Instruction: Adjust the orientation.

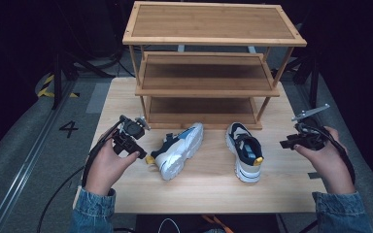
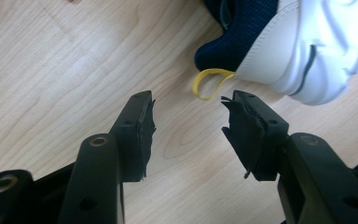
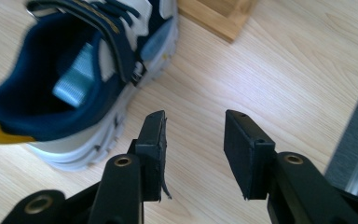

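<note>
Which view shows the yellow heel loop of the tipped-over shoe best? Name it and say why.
The left gripper view: the yellow heel loop lies close and sharp on the table, just beyond the open left gripper. The high view shows it as a small yellow speck at the tipped shoe. The right gripper view looks at the upright shoe instead.

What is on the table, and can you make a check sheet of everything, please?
Surface: light wooden table, bare around the shoes.
Job's things: left shoe tipped on its side; right shoe upright; three-tier wooden rack behind them, its shelves bare.
Clutter: nothing seen.
Grippers: left tongs open, just short of the yellow heel loop; right tongs open, beside the right shoe, holding nothing.
Cables: black cable trails from the left tongs.
Surroundings: grey floor marked 4; dark room.
</note>
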A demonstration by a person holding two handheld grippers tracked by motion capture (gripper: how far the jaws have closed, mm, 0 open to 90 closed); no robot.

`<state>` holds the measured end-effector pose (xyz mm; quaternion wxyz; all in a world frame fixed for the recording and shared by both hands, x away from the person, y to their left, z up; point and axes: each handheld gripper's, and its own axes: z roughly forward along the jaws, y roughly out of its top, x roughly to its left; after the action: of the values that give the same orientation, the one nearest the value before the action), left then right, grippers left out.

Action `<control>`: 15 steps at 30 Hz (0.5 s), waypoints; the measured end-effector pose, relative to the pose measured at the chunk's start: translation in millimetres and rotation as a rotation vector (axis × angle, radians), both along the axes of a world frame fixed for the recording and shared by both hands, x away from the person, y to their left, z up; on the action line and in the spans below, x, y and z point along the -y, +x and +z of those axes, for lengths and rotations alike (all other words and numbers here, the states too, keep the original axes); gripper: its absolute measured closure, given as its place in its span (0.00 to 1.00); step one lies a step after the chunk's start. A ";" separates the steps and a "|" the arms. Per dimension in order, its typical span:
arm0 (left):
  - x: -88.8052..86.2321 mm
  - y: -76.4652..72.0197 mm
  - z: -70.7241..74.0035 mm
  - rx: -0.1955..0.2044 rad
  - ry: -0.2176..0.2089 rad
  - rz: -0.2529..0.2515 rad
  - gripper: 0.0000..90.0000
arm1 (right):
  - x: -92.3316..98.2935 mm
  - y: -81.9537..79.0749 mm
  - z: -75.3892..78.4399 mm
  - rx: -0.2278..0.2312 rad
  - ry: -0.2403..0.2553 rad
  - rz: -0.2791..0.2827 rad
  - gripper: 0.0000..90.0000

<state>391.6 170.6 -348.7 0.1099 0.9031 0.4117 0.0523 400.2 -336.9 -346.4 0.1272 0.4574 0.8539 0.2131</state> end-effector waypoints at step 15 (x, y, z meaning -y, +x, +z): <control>5.3 -4.7 5.5 0.056 -0.057 -0.036 0.60 | -2.9 -1.4 -2.2 -0.015 0.041 -0.004 0.62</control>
<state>386.9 165.3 -343.1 0.1480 0.9052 0.3933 0.0638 398.9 -334.0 -348.6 0.1117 0.4631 0.8495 0.2268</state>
